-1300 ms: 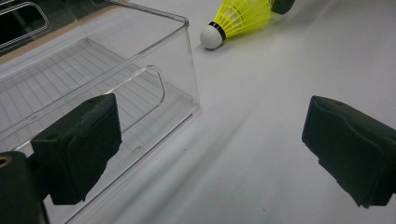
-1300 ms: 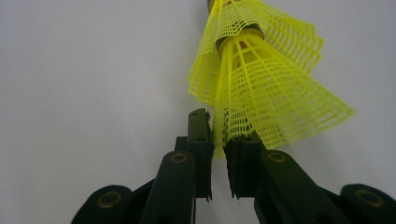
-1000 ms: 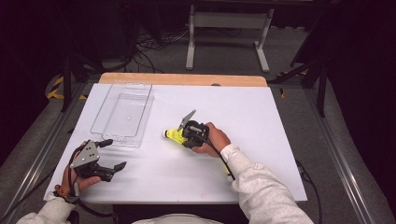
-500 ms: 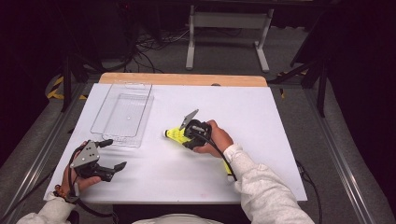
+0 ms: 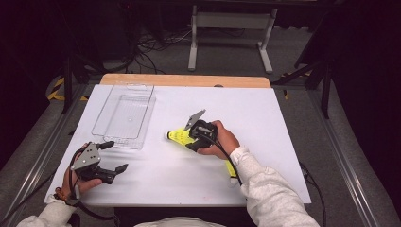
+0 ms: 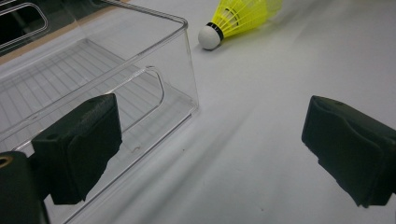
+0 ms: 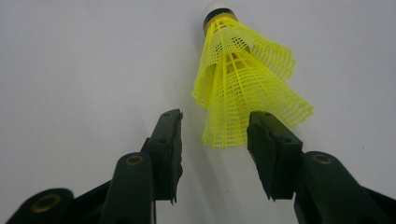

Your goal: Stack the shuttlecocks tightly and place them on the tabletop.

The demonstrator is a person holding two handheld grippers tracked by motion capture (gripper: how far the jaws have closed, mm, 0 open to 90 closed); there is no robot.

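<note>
Opening around the shuttlecock (image 7: 243, 84), mid-table right of the bin (image 5: 124, 115).
Right gripper (image 7: 215, 140) jaws have just been opening, half apart, skirt between them untouched, cork pointing away; left gripper (image 6: 210, 144) wide open, empty, farther.

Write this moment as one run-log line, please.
right tongs: just opening, shuttlecock skirt between pads, crumpled | left tongs: open, idle beside clear bin

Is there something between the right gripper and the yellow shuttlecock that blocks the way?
No, nothing visible does. The shuttlecock lies on the white table directly ahead of the right gripper. The jaws have just been opening; its skirt end sits in the gap, against the right-hand jaw.
</note>
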